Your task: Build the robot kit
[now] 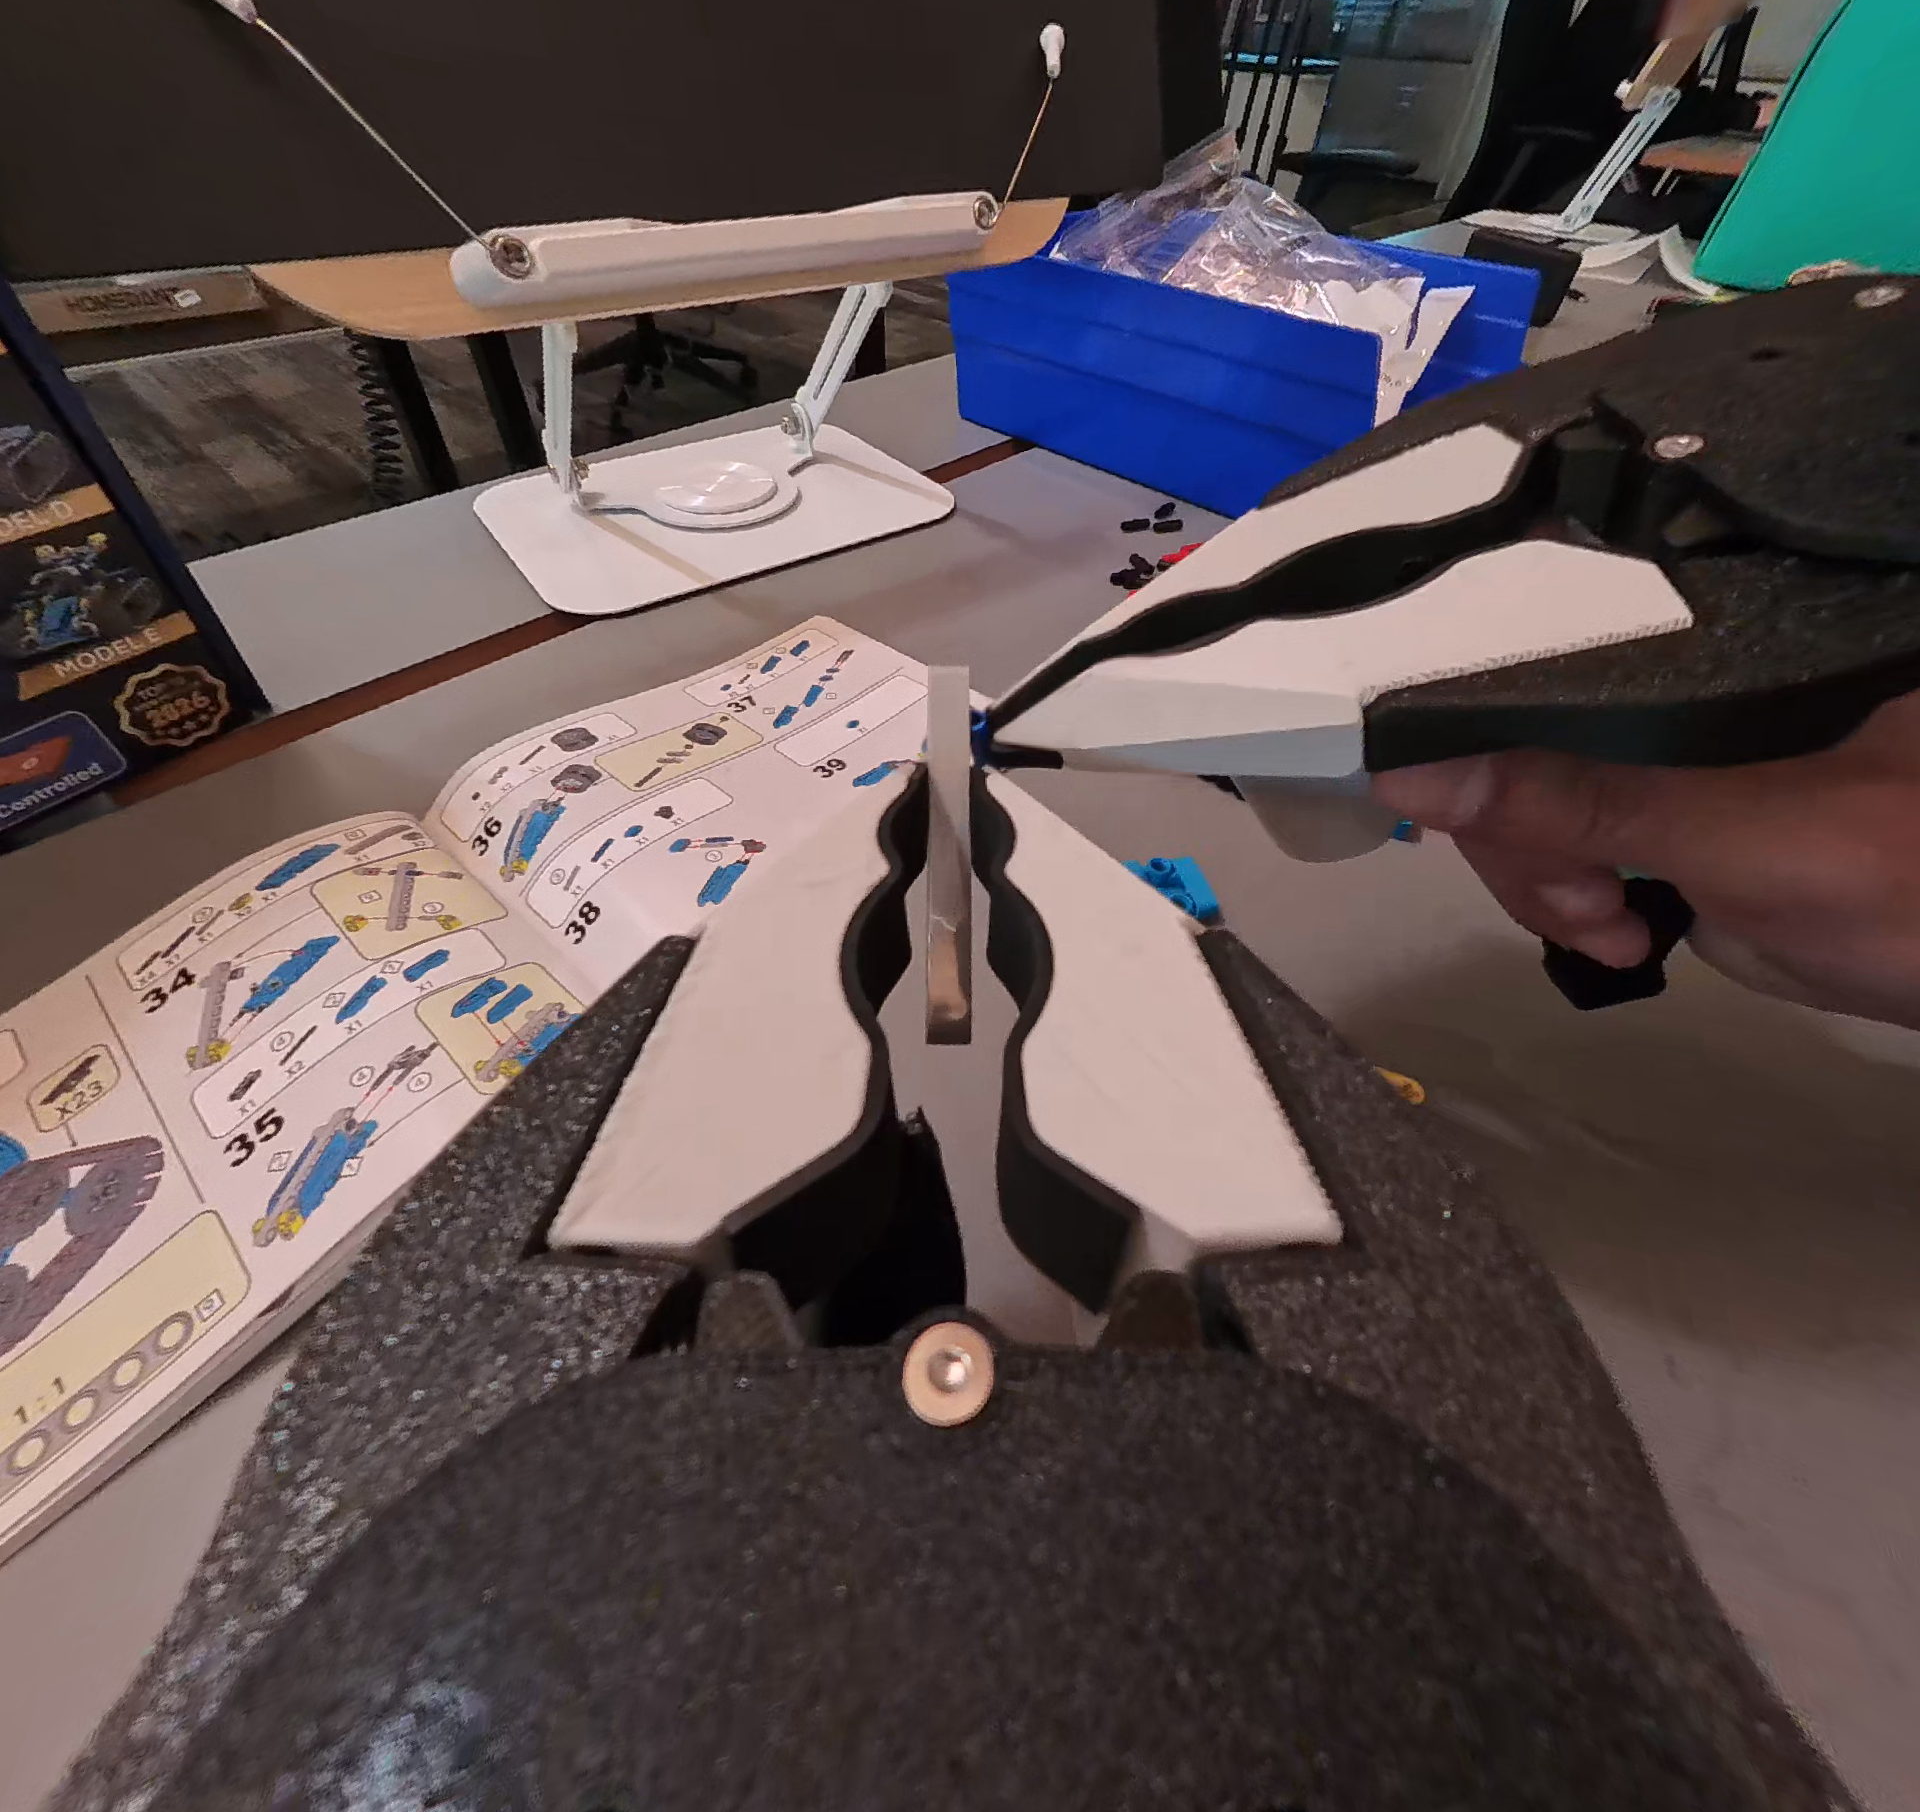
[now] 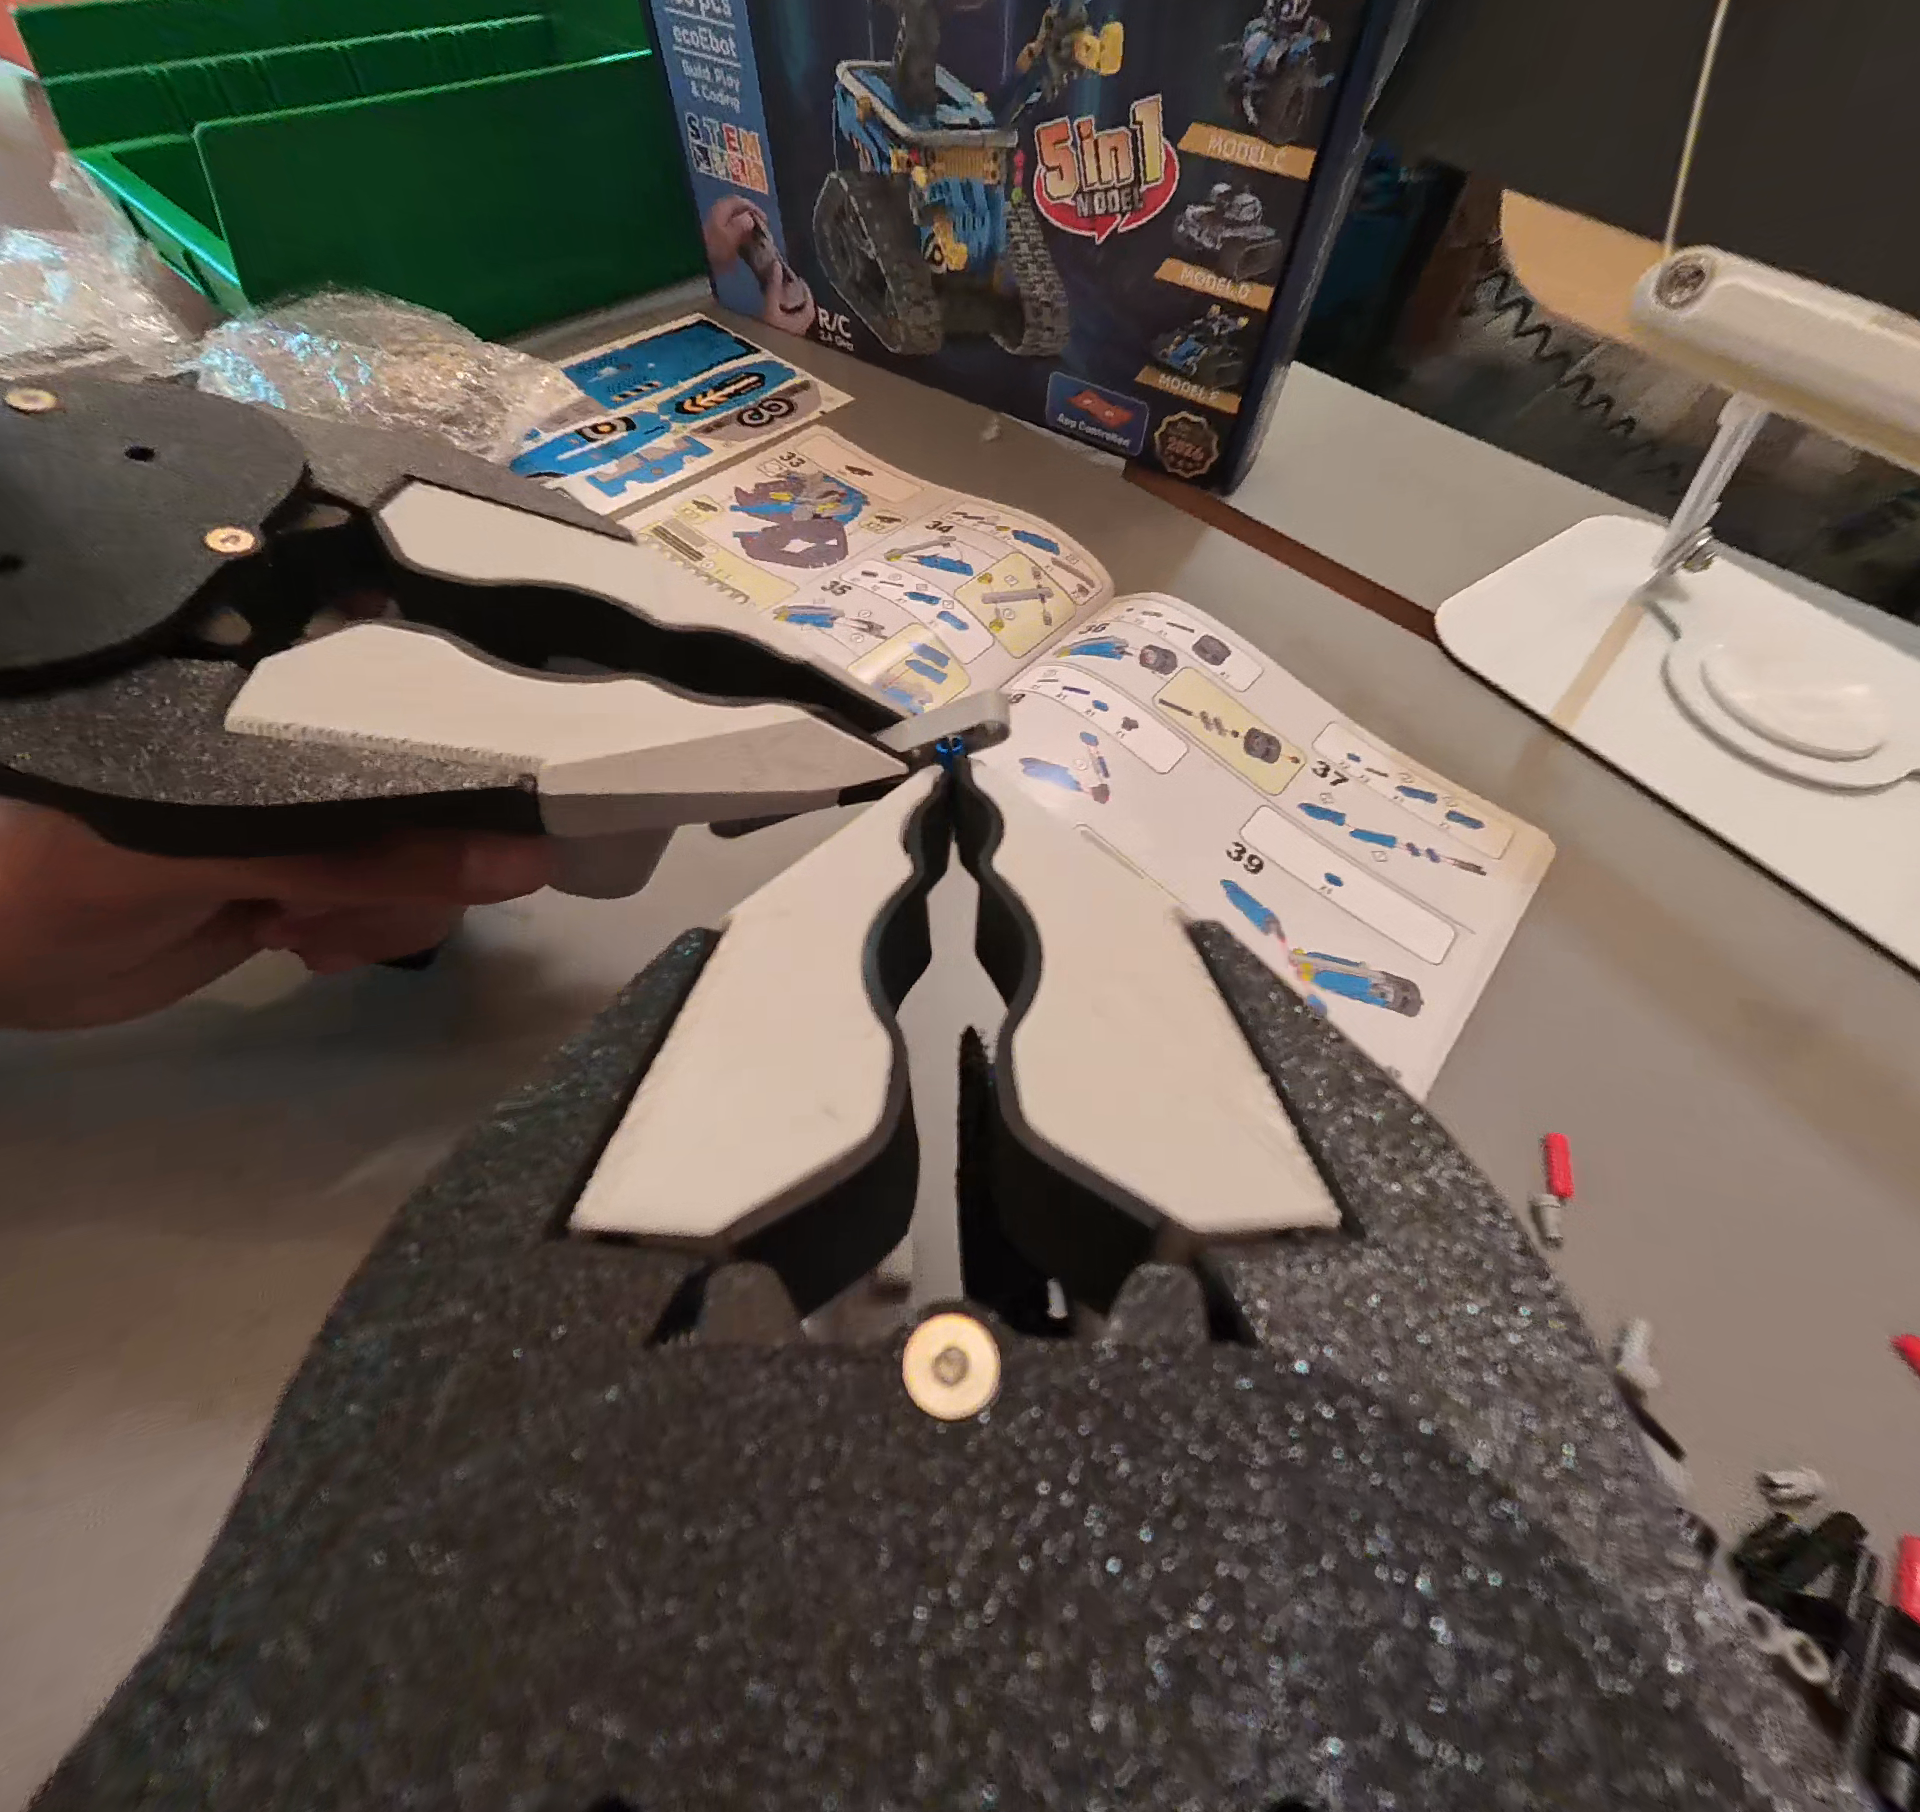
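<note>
Your instruction booklet [image 1: 416,941] lies open on the table [image 1: 1558,1347] right beneath both tools. Left gripper [image 1: 948,775] is clamped on the grey beam [image 1: 948,889]. Right gripper [image 2: 951,763] pinches a tiny blue pin [image 2: 943,748], I think touching the beam's end. Come in crooked and that pin could pop out.

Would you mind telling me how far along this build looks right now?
Done: nothing assembled is visible. In hand: the left gripper is shut on a flat grey beam, and the right gripper pinches a small blue pin against the beam's end. Left: loose black and red pieces lie on the grey table.
</note>
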The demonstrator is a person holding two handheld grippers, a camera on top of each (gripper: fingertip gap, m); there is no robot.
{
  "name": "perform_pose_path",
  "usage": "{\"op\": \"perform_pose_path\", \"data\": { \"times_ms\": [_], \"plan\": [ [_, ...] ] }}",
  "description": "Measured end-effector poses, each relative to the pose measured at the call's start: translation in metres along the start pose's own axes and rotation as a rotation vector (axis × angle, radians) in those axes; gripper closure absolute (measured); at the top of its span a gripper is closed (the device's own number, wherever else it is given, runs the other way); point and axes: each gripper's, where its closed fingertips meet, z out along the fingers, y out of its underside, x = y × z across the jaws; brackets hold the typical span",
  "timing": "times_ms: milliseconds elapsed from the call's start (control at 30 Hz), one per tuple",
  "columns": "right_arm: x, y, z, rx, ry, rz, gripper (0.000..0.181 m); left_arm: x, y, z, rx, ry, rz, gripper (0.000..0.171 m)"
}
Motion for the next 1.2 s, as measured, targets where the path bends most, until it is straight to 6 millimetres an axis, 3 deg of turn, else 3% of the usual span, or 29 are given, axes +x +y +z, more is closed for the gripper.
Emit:
{"op": "perform_pose_path", "data": {
  "times_ms": [233,333,467,633,767,1033,1200],
  "plan": [
    [-0.004,-0.001,-0.006,0.03,-0.16,0.143,0.181,-0.019,0.009,0.0,-0.051,-0.022,-0.049,0.165],
    [-0.002,0.026,-0.002,-0.114,-0.205,0.159,0.181,-0.026,0.022,0.001,-0.122,-0.027,-0.058,0.165],
    [0.019,0.055,-0.002,-0.235,-0.151,0.121,0.181,-0.033,0.037,-0.002,-0.205,-0.02,-0.08,0.165],
    [0.037,0.066,-0.008,-0.274,-0.163,0.059,0.17,-0.037,0.054,-0.006,-0.304,-0.047,-0.011,0.165],
    [0.034,0.077,0.003,-0.319,-0.167,0.036,0.16,-0.039,0.064,-0.008,-0.37,-0.062,0.047,0.165],
    [0.035,0.081,0.036,-0.411,-0.131,0.095,0.159,-0.039,0.06,-0.01,-0.347,-0.043,0.008,0.165],
    [0.048,0.081,0.044,-0.454,-0.032,0.115,0.164,-0.042,0.055,-0.012,-0.331,-0.037,-0.018,0.165]
  ]
}}
